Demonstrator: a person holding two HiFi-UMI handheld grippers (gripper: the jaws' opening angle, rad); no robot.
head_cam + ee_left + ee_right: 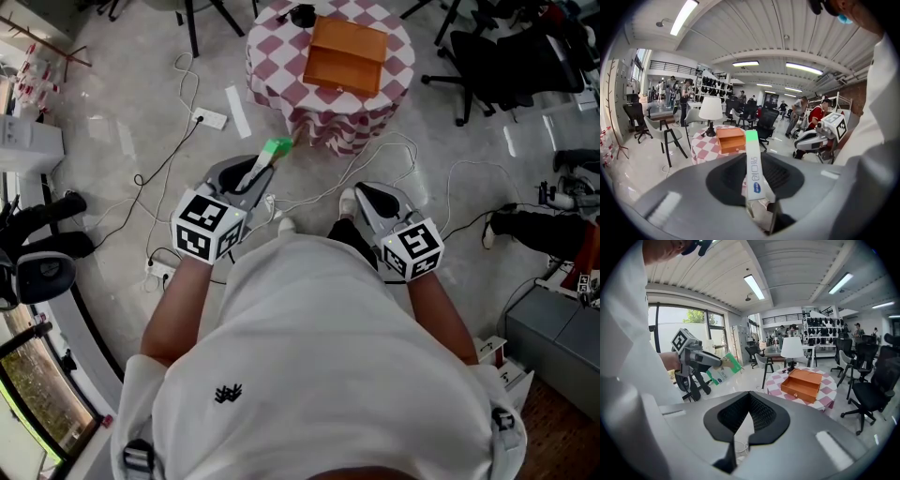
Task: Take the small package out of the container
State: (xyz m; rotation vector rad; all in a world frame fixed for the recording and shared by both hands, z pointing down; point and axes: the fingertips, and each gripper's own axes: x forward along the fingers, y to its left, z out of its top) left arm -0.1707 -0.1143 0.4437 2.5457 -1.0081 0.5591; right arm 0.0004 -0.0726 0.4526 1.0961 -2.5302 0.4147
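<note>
My left gripper [259, 174] is shut on a small flat package [274, 148], white with a green end, held well short of the table and above the floor. In the left gripper view the package [753, 169] stands edge-on between the jaws, its green tip pointing up. The container, an orange drawer box [345, 54], sits on a round table with a red-and-white check cloth [281, 42]; its drawer is pulled open [802, 384]. My right gripper [373, 199] hangs beside my right leg, shut with nothing in it. The right gripper view also catches the left gripper [696, 358] with the package [723, 370].
Cables and a power strip [208, 117] lie on the floor ahead. A table lamp [711, 112] stands on the check cloth behind the box. Black office chairs [497, 66] are at the far right, and grey cabinets [558, 337] at the right edge.
</note>
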